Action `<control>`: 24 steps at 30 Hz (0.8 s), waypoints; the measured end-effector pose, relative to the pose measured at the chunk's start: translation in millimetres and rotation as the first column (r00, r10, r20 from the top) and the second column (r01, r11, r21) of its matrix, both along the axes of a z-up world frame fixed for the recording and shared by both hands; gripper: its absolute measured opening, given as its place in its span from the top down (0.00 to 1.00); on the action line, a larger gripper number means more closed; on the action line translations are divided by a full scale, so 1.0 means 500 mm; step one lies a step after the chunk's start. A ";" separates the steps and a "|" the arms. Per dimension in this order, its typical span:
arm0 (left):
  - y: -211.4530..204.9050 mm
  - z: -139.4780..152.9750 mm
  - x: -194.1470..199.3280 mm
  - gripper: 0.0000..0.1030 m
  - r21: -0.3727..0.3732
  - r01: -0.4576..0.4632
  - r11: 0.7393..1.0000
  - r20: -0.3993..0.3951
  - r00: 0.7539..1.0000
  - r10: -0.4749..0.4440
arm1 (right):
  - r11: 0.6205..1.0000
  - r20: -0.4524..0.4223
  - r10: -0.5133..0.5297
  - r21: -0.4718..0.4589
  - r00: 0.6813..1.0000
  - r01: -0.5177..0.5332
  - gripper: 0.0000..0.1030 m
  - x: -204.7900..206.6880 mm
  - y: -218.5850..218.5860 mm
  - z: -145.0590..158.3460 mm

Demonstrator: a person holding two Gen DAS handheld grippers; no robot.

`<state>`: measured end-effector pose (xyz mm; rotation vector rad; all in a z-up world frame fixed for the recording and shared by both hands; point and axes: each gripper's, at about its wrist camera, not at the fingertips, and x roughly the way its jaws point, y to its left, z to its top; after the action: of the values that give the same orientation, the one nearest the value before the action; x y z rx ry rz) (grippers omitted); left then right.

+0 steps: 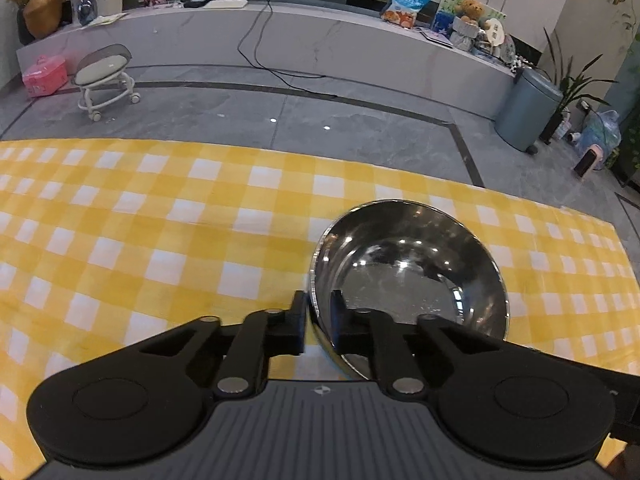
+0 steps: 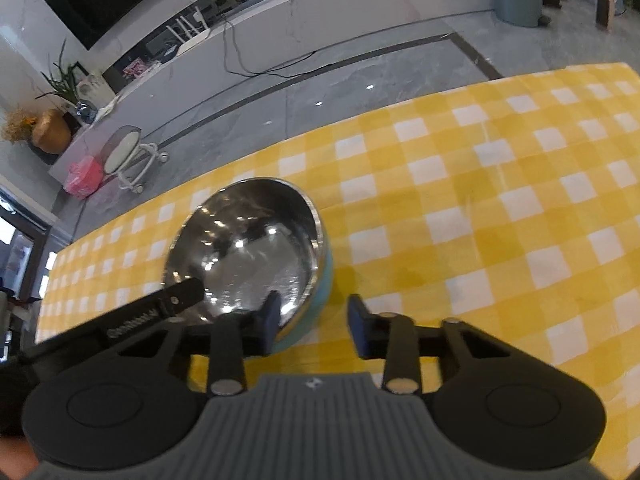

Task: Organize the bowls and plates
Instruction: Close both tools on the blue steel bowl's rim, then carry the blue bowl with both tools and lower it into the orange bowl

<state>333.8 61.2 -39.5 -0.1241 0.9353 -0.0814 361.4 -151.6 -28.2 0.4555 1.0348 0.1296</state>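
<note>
A steel bowl (image 1: pixel 408 276) with a light blue outer wall sits tilted over the yellow checked tablecloth (image 1: pixel 160 240). My left gripper (image 1: pixel 319 318) is shut on the bowl's near rim, one finger outside and one inside. In the right wrist view the same bowl (image 2: pixel 248 256) is at centre left, with the left gripper's black finger (image 2: pixel 176 300) reaching in from the left. My right gripper (image 2: pixel 314 320) is open; its left finger sits inside the bowl's near rim, its right finger outside, with a gap.
The tablecloth (image 2: pixel 500 220) covers the table, whose far edge drops to a grey tiled floor. Beyond are a wheeled stool (image 1: pixel 106 80), a pink box (image 1: pixel 44 76), a blue-grey bin (image 1: pixel 526 110) and a long white ledge (image 1: pixel 280 36) with clutter.
</note>
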 end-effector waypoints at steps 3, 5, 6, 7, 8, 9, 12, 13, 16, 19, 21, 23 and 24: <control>0.005 0.006 -0.007 0.90 -0.017 -0.013 1.000 0.000 1.000 0.013 | 1.000 -0.010 -0.020 -0.001 1.000 0.020 0.85 -0.006 0.004 0.008; 0.003 0.017 -0.019 0.90 -0.013 -0.016 1.000 0.013 1.000 0.016 | 1.000 -0.013 -0.024 0.005 1.000 0.024 0.86 -0.014 0.003 0.016; 0.004 0.022 -0.023 0.90 -0.013 -0.011 1.000 0.017 1.000 0.011 | 1.000 -0.009 -0.021 0.006 1.000 0.021 0.86 -0.022 0.002 0.023; 0.004 0.029 -0.031 0.90 -0.016 -0.005 1.000 0.020 1.000 0.006 | 1.000 -0.003 -0.019 0.002 1.000 0.019 0.86 -0.030 0.001 0.029; 0.005 0.037 -0.039 0.90 -0.020 -0.003 1.000 0.021 1.000 0.003 | 1.000 0.000 -0.017 -0.002 1.000 0.017 0.87 -0.038 -0.001 0.034; 0.003 0.042 -0.045 0.90 -0.020 -0.002 1.000 0.021 1.000 0.003 | 1.000 0.001 -0.019 0.002 1.000 0.019 0.87 -0.048 -0.004 0.040; -0.004 0.063 -0.072 0.90 -0.008 0.002 1.000 0.024 1.000 -0.002 | 0.999 0.001 -0.030 0.032 1.000 0.030 0.89 -0.078 -0.018 0.057; -0.007 0.070 -0.085 0.90 -0.003 0.008 1.000 0.025 1.000 -0.008 | 0.999 0.003 -0.031 0.037 1.000 0.031 0.89 -0.090 -0.022 0.062; -0.014 0.090 -0.125 0.89 0.003 0.016 1.000 0.020 1.000 -0.016 | 0.999 0.016 -0.029 0.046 0.999 0.029 0.90 -0.135 -0.036 0.080; -0.022 0.110 -0.170 0.89 0.008 0.030 1.000 0.022 0.999 -0.030 | 0.998 0.027 -0.029 0.063 0.999 0.027 0.91 -0.188 -0.052 0.098; -0.026 0.124 -0.201 0.89 0.008 0.043 0.999 0.027 0.999 -0.043 | 0.996 0.026 -0.033 0.085 0.999 0.031 0.91 -0.225 -0.070 0.109; -0.031 0.137 -0.235 0.89 -0.007 0.053 0.999 0.034 0.998 -0.053 | 0.994 0.033 -0.037 0.101 0.999 0.034 0.92 -0.264 -0.085 0.121; -0.033 0.142 -0.248 0.89 -0.016 0.057 0.998 0.033 0.998 -0.056 | 0.994 0.037 -0.036 0.103 0.999 0.033 0.92 -0.284 -0.090 0.127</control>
<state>209.8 44.9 31.5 -0.1115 0.9054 -0.1433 219.5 -196.7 35.2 0.5614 0.9850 0.1603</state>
